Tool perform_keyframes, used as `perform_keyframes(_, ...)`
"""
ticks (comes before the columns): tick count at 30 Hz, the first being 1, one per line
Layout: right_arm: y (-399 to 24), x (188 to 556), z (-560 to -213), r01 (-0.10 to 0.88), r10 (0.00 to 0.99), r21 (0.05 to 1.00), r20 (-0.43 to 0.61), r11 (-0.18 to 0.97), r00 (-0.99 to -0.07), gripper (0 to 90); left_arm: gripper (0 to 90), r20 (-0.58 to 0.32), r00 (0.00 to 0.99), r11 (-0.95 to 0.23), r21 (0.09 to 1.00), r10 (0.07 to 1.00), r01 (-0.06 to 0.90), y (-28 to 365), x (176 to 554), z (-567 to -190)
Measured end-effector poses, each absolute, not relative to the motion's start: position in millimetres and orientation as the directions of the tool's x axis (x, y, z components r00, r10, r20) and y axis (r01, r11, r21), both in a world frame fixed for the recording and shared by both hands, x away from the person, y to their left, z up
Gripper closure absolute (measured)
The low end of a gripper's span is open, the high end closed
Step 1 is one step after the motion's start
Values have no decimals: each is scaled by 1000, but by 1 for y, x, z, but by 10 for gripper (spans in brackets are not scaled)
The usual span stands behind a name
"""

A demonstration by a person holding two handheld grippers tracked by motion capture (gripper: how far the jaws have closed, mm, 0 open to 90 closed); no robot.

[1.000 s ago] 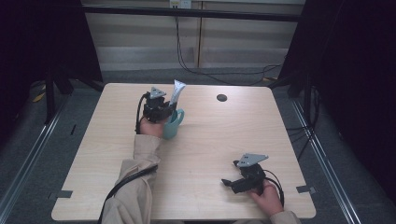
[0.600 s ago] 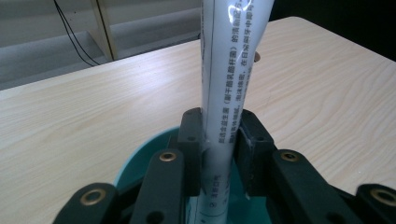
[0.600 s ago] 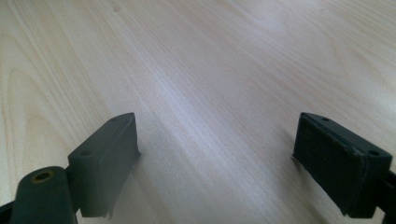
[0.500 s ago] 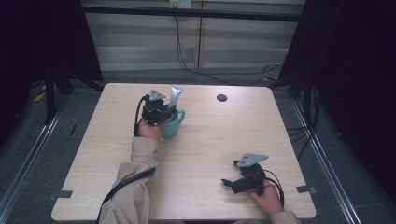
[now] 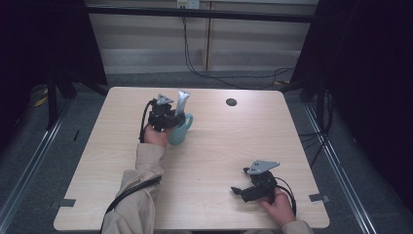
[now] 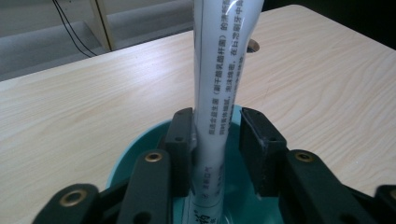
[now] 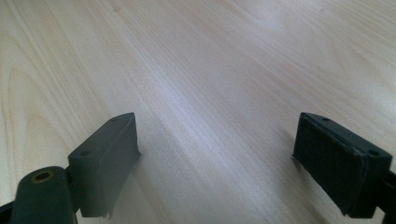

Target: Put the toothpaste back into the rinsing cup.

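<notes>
A white toothpaste tube (image 5: 182, 101) stands upright in a teal cup (image 5: 181, 131) on the left half of the table. My left gripper (image 5: 168, 117) hovers over the cup's rim. In the left gripper view the tube (image 6: 219, 93) rises between the jaws above the cup (image 6: 135, 149). The left gripper (image 6: 215, 135) has just been opening: one pad still brushes the tube and a gap shows at the other. Near the front right edge, my right gripper (image 5: 237, 191) lies low over the wood. Its jaws (image 7: 217, 158) are wide apart with nothing between them.
A round dark cable hole (image 5: 231, 102) sits in the table (image 5: 219, 146) at the back, right of the cup, and appears behind the tube (image 6: 253, 45) in the left gripper view. Dark curtains flank the table, and cables hang along the back wall.
The tube has gone from leaning to standing straighter and a little lower in the cup. Neither hand has shifted.
</notes>
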State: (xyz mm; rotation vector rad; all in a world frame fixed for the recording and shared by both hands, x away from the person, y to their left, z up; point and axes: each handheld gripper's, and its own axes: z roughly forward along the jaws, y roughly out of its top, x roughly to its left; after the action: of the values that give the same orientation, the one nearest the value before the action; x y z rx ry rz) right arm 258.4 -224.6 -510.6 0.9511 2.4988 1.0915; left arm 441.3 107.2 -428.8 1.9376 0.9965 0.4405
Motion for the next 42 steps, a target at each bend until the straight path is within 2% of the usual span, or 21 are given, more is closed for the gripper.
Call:
perform_keyframes(22, -225, 258, -511, 466, 656, 726, 28, 505, -755, 129, 452, -25, 604, -320, 830, 796, 457, 110, 437, -421)
perform_keyframes(42, -225, 258, -511, 465, 655, 726, 27, 506, -755, 129, 339, 8, 601, -347, 823, 799, 450, 114, 432, -410)
